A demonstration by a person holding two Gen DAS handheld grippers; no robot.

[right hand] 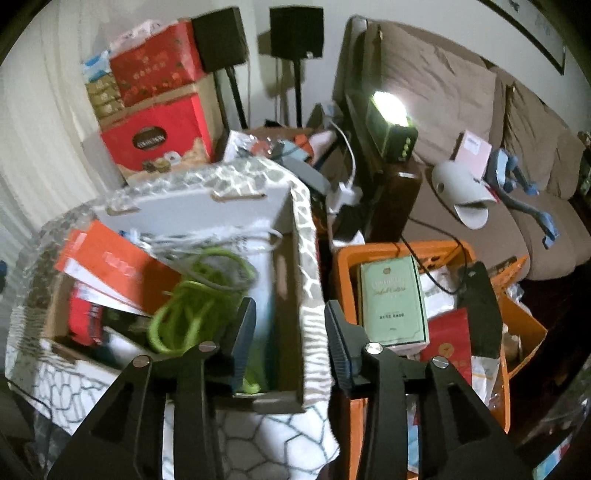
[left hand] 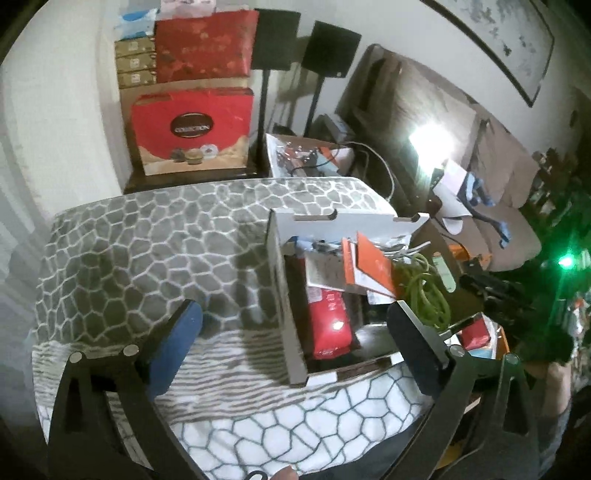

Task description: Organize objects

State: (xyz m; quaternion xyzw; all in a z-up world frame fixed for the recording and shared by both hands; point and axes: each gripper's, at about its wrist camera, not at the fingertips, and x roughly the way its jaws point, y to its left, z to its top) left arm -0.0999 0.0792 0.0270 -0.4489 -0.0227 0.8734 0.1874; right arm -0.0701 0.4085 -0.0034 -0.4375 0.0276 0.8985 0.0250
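Note:
A white cardboard box [left hand: 282,295] stands on a grey-and-white patterned blanket [left hand: 147,236]. It holds a red packet [left hand: 330,325], an orange booklet [left hand: 373,267], a green cord [left hand: 428,295] and grey cables. My left gripper [left hand: 295,339] is open and empty, its fingers straddling the box's near left corner. In the right wrist view the same box [right hand: 291,258] holds the green cord [right hand: 192,306] and orange booklet [right hand: 110,266]. My right gripper [right hand: 290,339] is open, its fingers either side of the box's right wall, not clamped on it.
An orange crate [right hand: 524,325] right of the box holds a pale green carton [right hand: 393,299] and red packets. Red gift boxes [left hand: 192,125] are stacked behind the blanket, beside two black speakers [right hand: 295,33] on stands. A brown sofa [right hand: 480,129] with clutter and a bright lamp [right hand: 391,110] lie to the right.

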